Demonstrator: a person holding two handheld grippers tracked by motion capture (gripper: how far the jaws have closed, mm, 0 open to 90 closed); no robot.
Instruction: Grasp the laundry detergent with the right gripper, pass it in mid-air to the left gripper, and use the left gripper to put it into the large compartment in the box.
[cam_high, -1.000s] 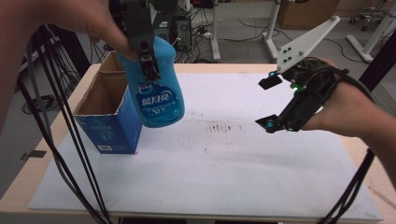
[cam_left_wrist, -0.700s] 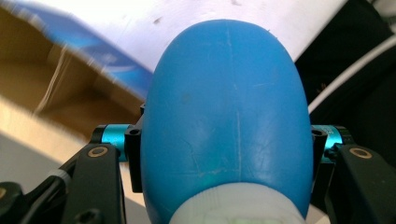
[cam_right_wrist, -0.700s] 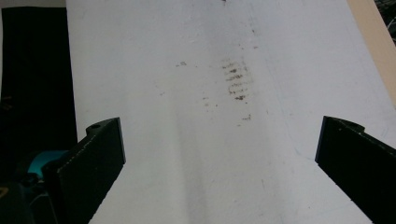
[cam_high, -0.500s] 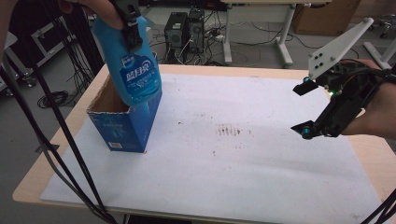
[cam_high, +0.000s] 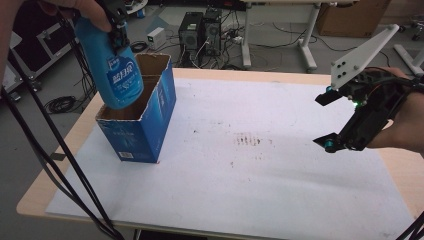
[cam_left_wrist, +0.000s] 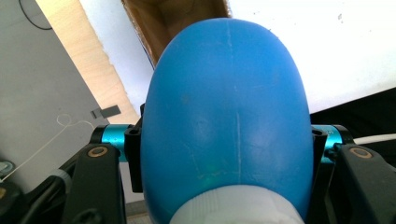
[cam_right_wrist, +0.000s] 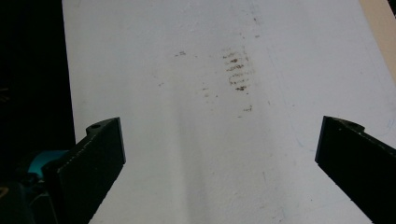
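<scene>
A blue bottle (cam_high: 114, 70) is clamped near its white cap end by the left gripper (cam_high: 116, 26), the jaws pressed against both sides of the body, as seen in the left gripper view (cam_left_wrist: 226, 126). The bottle is held tilted, base down, above the open top of a blue cardboard box (cam_high: 145, 120); its lower end is seen at the box mouth, but whether it is touching the rim cannot be told. The box is stood upright at the left part of a white sheet (cam_high: 260, 180) spread over the wooden table (cam_high: 55, 165). The right gripper (cam_high: 334, 120) is held in the air over the right part of the sheet, well apart from the box, its jaws spread wide with nothing between them. In the right gripper view a patch of brownish stains (cam_right_wrist: 237, 70) is seen on the sheet ahead of the open jaws. Black cables (cam_high: 55, 160) are hung down at the left edge.
</scene>
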